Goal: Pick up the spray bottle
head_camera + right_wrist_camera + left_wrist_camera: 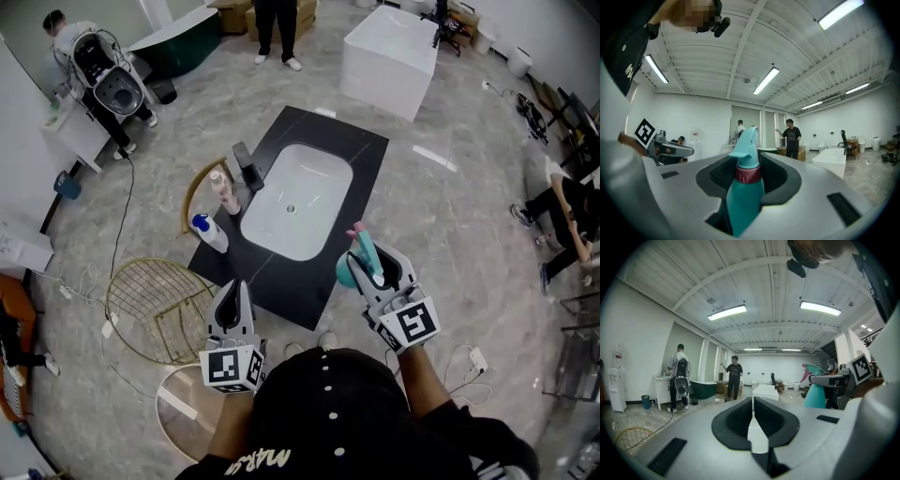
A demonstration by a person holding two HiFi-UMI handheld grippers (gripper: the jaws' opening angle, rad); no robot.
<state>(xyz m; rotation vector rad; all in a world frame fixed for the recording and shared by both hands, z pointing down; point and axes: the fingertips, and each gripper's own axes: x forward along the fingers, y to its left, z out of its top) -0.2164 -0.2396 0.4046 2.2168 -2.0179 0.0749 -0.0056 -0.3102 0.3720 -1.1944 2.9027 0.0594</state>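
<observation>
A teal spray bottle (360,261) with a pink trigger and a dark red collar is held up in the air, clear of the counter, by my right gripper (375,267), which is shut on it. In the right gripper view the spray bottle (746,187) stands upright between the pads, its nozzle pointing away. My left gripper (234,289) hovers at the lower left, near the black counter's (361,150) front corner. Its jaws are shut with nothing between them. The left gripper view shows the left gripper (753,401) empty and the spray bottle (815,393) off to the right.
A white sink basin (309,173) sits in the black counter with a dark faucet (246,167). A pink bottle (225,192) and a white bottle with a blue cap (208,232) stand at its left edge. A gold wire basket (155,305) lies on the floor. A white bathtub (389,47) and people stand farther off.
</observation>
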